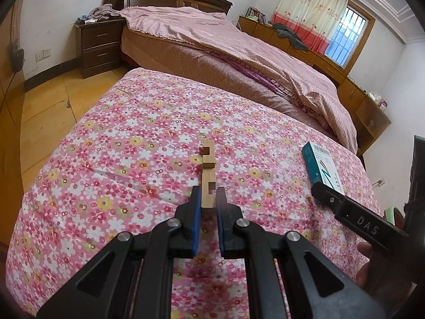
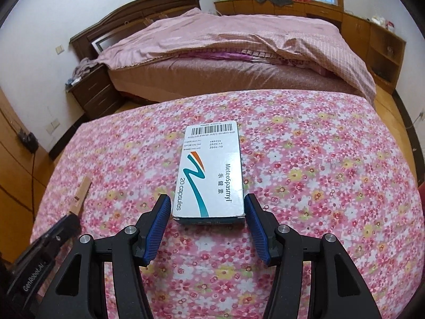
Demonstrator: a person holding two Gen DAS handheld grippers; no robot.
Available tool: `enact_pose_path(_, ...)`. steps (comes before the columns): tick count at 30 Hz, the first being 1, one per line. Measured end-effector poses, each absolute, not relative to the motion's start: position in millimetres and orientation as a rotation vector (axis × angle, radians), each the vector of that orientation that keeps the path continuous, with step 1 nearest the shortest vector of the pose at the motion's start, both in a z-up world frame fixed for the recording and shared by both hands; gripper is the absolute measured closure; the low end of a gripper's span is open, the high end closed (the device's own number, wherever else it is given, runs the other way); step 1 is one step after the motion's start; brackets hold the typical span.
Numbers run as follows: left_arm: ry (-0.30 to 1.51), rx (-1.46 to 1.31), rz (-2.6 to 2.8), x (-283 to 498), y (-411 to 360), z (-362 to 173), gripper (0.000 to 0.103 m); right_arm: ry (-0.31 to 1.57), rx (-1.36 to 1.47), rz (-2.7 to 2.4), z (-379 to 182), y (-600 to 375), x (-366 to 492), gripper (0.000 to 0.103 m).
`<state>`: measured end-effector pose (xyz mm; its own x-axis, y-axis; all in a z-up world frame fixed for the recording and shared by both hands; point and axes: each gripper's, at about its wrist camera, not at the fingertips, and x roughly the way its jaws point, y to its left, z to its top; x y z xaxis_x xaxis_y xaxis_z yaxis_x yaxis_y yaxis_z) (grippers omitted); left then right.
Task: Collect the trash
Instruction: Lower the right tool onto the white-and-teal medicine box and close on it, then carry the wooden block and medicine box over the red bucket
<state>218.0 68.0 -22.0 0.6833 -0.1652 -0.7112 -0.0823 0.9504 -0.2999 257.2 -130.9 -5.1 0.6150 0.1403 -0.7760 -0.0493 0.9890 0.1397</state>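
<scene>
A: Nearest us, our left gripper has its blue pads set narrowly around the near end of the notched, pale wooden block; a sliver of gap shows on either side, so we judge it not yet clamped.

B: And our right gripper stands wide, straddling the near end of the white-and-teal cardboard medicine box; the jaws flank its short edge without touching, likely lined up so that closing catches the narrow width.

A: Both pieces lie flat on the pink floral cloth; beyond it stands the bed with its pink checked quilt.
</scene>
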Motion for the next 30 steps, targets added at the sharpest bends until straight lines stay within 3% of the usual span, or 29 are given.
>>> enact_pose_path(14,0.808,-0.311,-0.053,216,64,-16,0.094,0.848,0.11,0.159,25,-147,215,0.051)
enact_pose_path(30,0.767,-0.272,-0.083,208,48,-2,0.094,0.74,0.25,0.037,70,-238,117,0.051)
